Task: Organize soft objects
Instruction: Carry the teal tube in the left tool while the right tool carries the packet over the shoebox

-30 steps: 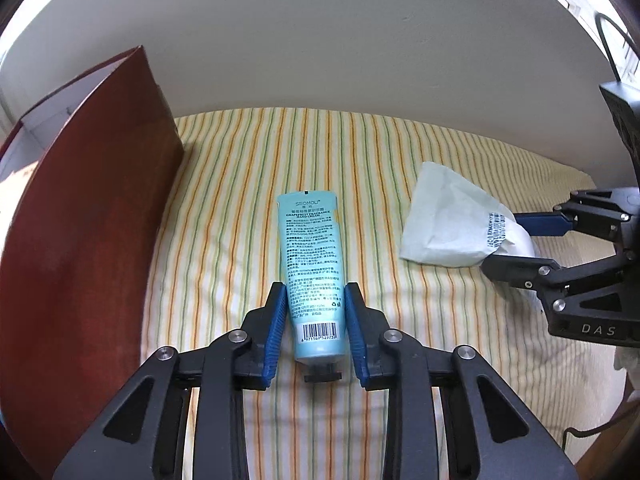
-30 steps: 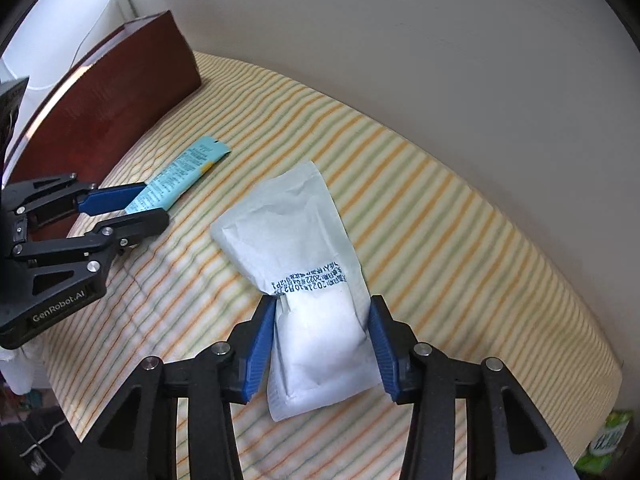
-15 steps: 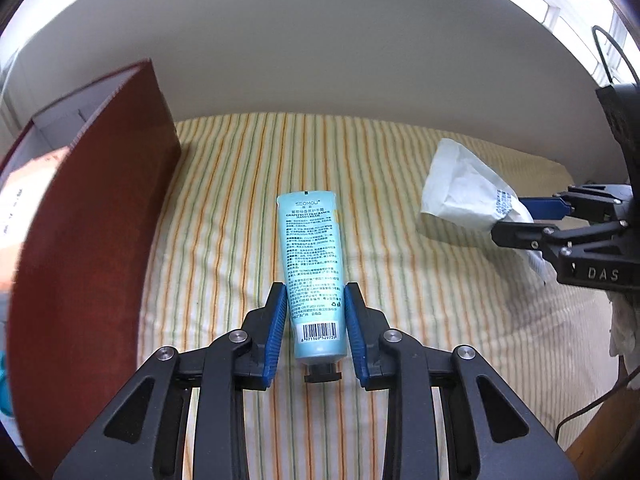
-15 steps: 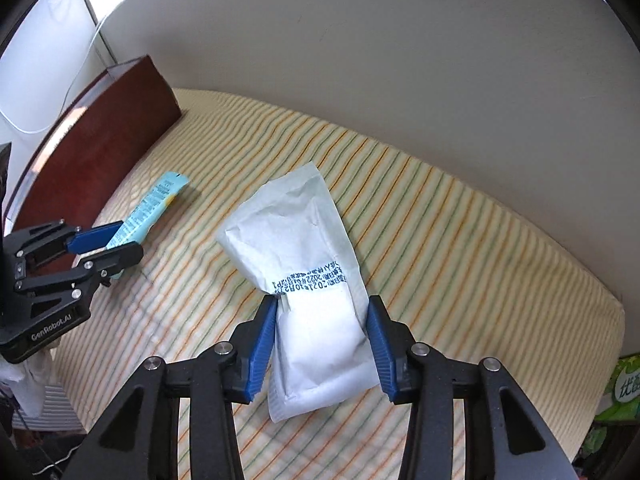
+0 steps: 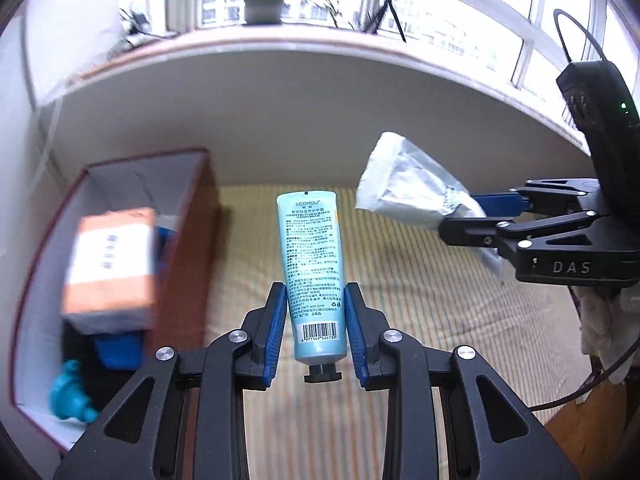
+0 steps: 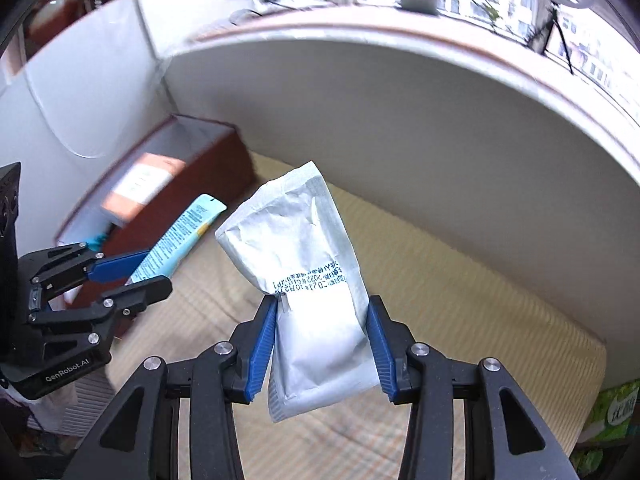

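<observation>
Left gripper (image 5: 316, 322) clamped the tube (image 5: 312, 268), right gripper (image 6: 322, 344) the pouch (image 6: 308, 288) — soft pouch could slip before the box (image 5: 184, 264).

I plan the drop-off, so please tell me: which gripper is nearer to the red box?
Left. The left gripper, holding the blue tube, is beside the red box; the right gripper, holding the white pouch, is farther away.

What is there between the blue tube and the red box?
Nothing: in the left wrist view only bare striped cloth shows between the blue tube and the red box.
</observation>
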Demonstrator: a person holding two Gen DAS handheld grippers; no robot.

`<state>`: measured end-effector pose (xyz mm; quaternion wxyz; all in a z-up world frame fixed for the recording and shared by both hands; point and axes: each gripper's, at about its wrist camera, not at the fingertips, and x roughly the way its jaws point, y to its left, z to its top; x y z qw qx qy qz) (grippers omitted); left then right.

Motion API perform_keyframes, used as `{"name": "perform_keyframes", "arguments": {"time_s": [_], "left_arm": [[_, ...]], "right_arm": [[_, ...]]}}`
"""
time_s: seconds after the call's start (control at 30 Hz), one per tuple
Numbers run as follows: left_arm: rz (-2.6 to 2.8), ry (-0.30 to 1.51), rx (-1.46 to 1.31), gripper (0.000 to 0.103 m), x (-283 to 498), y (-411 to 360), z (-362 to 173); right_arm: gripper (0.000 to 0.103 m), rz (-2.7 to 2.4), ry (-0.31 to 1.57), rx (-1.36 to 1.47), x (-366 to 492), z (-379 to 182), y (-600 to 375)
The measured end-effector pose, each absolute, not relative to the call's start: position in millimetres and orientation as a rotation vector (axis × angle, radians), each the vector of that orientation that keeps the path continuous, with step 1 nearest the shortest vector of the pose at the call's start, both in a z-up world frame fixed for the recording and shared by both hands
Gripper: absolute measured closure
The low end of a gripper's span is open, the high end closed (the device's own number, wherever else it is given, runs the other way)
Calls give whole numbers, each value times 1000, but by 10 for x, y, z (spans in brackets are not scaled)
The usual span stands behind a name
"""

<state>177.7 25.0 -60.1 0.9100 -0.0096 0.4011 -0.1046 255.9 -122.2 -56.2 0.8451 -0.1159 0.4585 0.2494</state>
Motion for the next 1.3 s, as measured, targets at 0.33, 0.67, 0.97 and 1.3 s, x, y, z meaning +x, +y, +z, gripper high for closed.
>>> {"name": "perform_keyframes", "arguments": {"time_s": [0.33,0.67,0.97,1.3], "left_arm": [[-55,769,8,76,1363,1221,-330],[64,792,11,76,1215,1865,-434],[80,823,-48,76,1295,2159,-528],[91,840,-51,76,1366,2266,-601]], "right_arm": [[62,684,924,-278,2421,-276,-187],[62,765,935,-371,2264,-312,625],[62,797,977,-397,2247,-544,1001],[62,822,1012,-401,2225,-680,1137]]}}
